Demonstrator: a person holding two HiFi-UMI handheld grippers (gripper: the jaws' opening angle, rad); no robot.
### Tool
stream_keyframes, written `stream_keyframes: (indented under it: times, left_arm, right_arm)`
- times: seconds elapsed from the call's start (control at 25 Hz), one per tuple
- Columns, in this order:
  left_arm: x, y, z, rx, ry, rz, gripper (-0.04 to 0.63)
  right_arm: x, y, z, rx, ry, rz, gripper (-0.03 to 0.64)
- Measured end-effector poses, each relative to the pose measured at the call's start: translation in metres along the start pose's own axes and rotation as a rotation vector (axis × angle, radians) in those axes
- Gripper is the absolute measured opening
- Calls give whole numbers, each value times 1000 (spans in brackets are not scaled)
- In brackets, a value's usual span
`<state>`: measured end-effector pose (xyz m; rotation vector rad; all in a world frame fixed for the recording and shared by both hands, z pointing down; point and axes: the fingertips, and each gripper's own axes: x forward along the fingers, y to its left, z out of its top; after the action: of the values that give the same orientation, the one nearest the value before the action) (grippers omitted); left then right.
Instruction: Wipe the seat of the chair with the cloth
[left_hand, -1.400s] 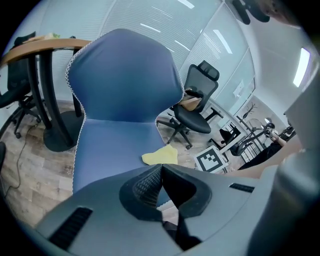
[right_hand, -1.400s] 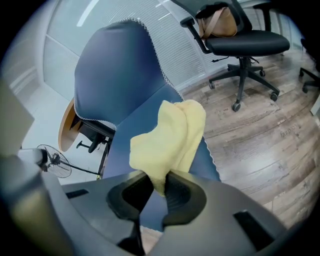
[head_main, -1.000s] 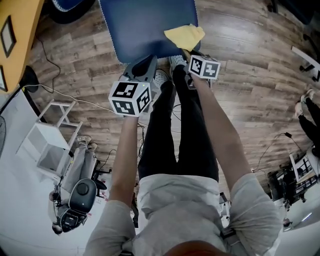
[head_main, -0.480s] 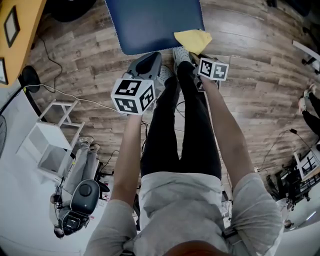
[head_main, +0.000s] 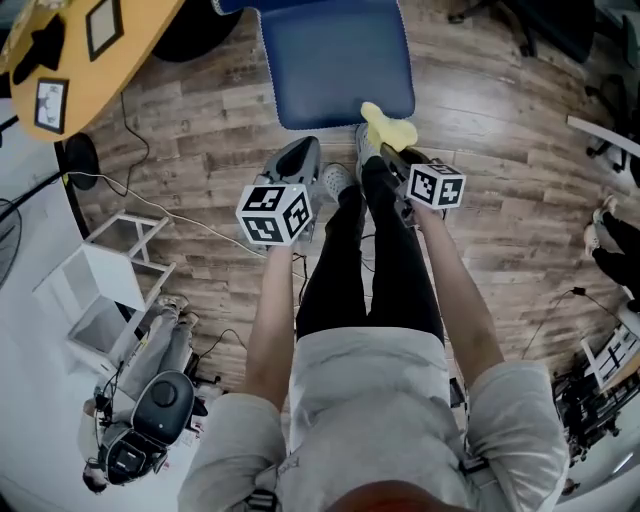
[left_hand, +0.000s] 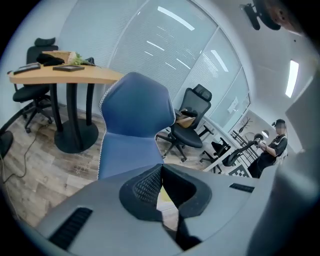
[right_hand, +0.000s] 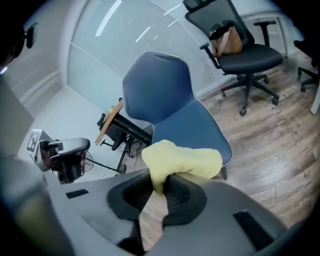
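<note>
The blue chair (head_main: 338, 58) stands ahead of me, its seat (left_hand: 129, 152) bare and its back (right_hand: 157, 87) upright. My right gripper (right_hand: 159, 182) is shut on the yellow cloth (right_hand: 182, 156). In the head view the cloth (head_main: 388, 130) hangs just past the seat's front right corner, off the seat, with the right gripper (head_main: 387, 152) behind it. My left gripper (left_hand: 161, 167) is shut with nothing in it. It hovers in front of the seat's front edge, left of the right gripper, as the head view of the left gripper (head_main: 297, 155) shows.
A wooden table (head_main: 95, 55) on a black pedestal (left_hand: 75, 135) stands left of the chair. A white rack (head_main: 108, 275) and a cable (head_main: 150, 200) lie on the floor at the left. A black office chair (left_hand: 192, 125) and a person (left_hand: 274, 145) are at the right.
The right gripper has drawn the cloth back off the seat's front right corner toward me. Both grippers now sit farther from the chair.
</note>
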<state>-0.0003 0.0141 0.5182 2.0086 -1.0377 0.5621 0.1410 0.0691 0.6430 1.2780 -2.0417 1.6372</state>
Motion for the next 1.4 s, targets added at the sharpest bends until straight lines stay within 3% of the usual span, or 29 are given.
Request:
stream_keyframes:
  times: [0.16,0.32,0.44,0.68,1.0,1.4]
  left_arm:
    - [-46,1,10,-23,-36,32,26]
    - [-74,3,20,-63,-57,65,26]
    - [-87,7,52,-34,-129,71,26]
    - [-146,-36,31,-25,-113,54,26]
    - [-163,-39,48,11,-156,88,26]
    - [-193,-28,78,46,-230,136,26]
  right_arm:
    - [-25,66,25,-74,-24,73,63]
    - [-48,107,48,-68,-45,116,63]
    - [-56,139,83,-154,-83,137,63]
    - [-132,182,53,-186,-103,119,63]
    - [-148,199,64,-206,-208,70,64]
    - [-148,225,76,-357,-279,-33,64]
